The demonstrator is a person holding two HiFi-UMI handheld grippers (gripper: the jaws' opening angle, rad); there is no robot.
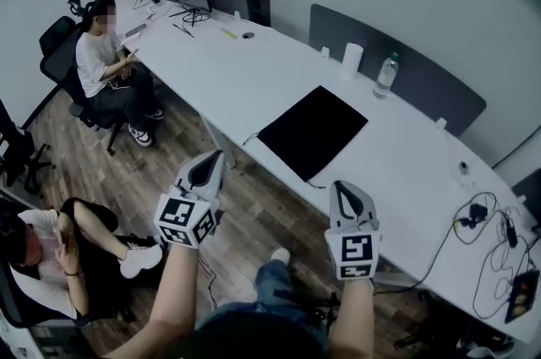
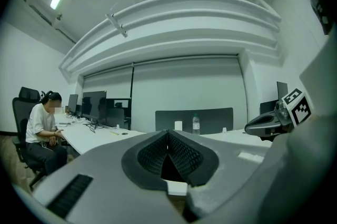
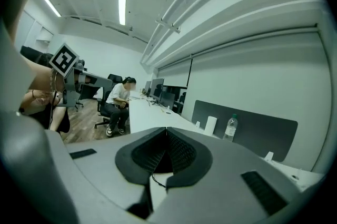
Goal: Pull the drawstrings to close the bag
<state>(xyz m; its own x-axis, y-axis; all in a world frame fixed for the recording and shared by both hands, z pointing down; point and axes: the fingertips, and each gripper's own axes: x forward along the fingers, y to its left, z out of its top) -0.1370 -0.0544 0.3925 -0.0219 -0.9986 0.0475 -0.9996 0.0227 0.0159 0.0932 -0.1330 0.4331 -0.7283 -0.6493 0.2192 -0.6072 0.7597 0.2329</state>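
Observation:
No bag or drawstring shows in any view. In the head view both grippers are held up over the wooden floor, short of the long white table [image 1: 254,87]. The left gripper [image 1: 208,166] points toward the table's near edge, its jaws shut with nothing between them. The right gripper [image 1: 345,197] sits a little lower and to the right, also shut and empty. In the left gripper view the jaws [image 2: 167,136] meet in a closed line, and the right gripper [image 2: 274,122] shows at the right. The right gripper view shows its closed jaws [image 3: 166,133] and the left gripper [image 3: 79,78].
A black mat [image 1: 313,129] lies on the table ahead. Behind it stand a water bottle [image 1: 385,75] and a white cylinder [image 1: 352,58] by a grey divider. Cables [image 1: 486,222] lie at the right end. A seated person [image 1: 106,66] is at far left, another [image 1: 51,252] lower left.

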